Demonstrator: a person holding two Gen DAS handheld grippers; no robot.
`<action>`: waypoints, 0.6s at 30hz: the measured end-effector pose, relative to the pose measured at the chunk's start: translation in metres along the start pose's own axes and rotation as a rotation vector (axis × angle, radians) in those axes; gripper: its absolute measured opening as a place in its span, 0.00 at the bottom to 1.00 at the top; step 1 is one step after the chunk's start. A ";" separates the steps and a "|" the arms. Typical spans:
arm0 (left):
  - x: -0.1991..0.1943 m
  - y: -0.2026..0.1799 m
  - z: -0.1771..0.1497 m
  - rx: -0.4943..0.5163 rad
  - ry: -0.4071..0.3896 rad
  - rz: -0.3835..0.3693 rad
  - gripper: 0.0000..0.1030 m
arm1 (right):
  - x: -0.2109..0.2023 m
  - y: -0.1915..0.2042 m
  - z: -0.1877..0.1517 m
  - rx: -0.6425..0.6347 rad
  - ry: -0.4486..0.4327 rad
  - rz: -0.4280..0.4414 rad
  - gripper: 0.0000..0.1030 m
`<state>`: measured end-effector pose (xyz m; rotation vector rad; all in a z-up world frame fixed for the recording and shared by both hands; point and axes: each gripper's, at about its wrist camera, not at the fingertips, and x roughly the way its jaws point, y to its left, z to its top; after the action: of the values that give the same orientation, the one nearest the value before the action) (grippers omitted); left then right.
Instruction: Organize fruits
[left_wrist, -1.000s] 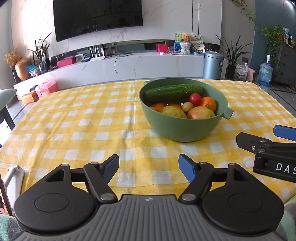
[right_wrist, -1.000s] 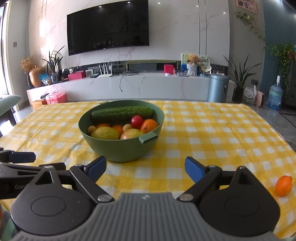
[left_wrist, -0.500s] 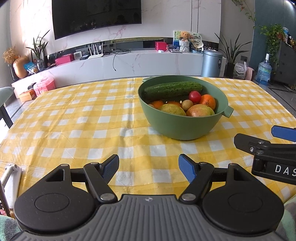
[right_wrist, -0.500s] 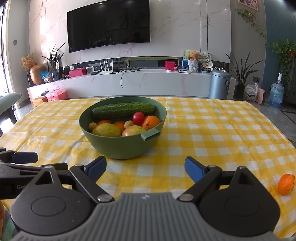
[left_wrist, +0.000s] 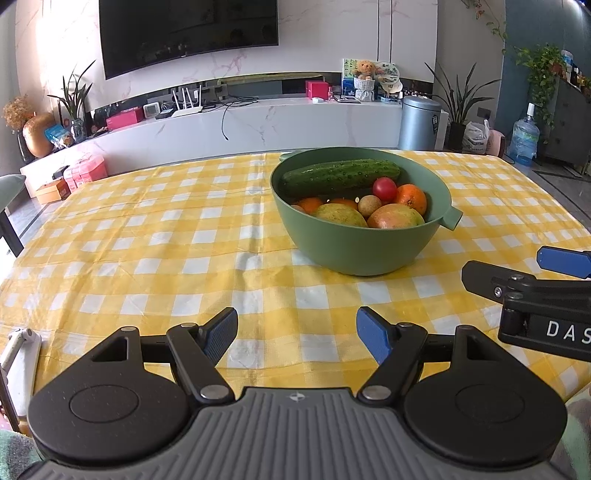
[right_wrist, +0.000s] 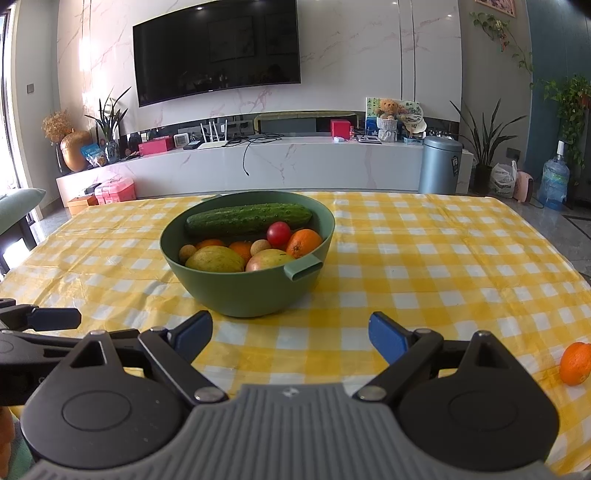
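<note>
A green bowl (left_wrist: 369, 251) (right_wrist: 255, 299) stands on the yellow checked tablecloth (left_wrist: 147, 236). It holds a cucumber (left_wrist: 341, 175), a red tomato (left_wrist: 384, 188), oranges (left_wrist: 410, 198), two mangoes (left_wrist: 395, 217) and small round fruits. A loose orange (right_wrist: 574, 363) lies on the cloth at the right edge of the right wrist view. My left gripper (left_wrist: 297, 334) stands open near the table's front edge, nothing between its fingers. My right gripper (right_wrist: 290, 334) is open too, short of the bowl, also with nothing between its fingers. Each gripper shows in the other's view.
Beyond the table runs a white marble TV bench (right_wrist: 258, 162) with a television (right_wrist: 218, 48) above it. A metal bin (right_wrist: 440, 164), plants and a water bottle (right_wrist: 553, 181) stand at the right. A white stand (left_wrist: 18, 354) sits at the table's left front corner.
Both views have shifted slightly, so the bowl sits a little lower in the right wrist view. The grippers stay open and the fruit has not moved.
</note>
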<state>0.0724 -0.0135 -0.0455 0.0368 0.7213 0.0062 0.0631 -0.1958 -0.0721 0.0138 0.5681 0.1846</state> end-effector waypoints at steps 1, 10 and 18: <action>0.000 0.000 0.000 0.000 0.001 0.000 0.84 | 0.000 0.000 0.000 0.000 0.001 0.000 0.86; 0.001 -0.001 0.000 0.006 0.005 -0.001 0.84 | 0.001 0.000 0.001 0.005 0.005 0.004 0.86; 0.000 -0.002 0.000 0.005 0.004 -0.002 0.84 | 0.001 0.001 0.001 0.005 0.007 0.003 0.86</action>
<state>0.0727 -0.0151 -0.0460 0.0412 0.7257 0.0023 0.0643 -0.1949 -0.0721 0.0190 0.5756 0.1858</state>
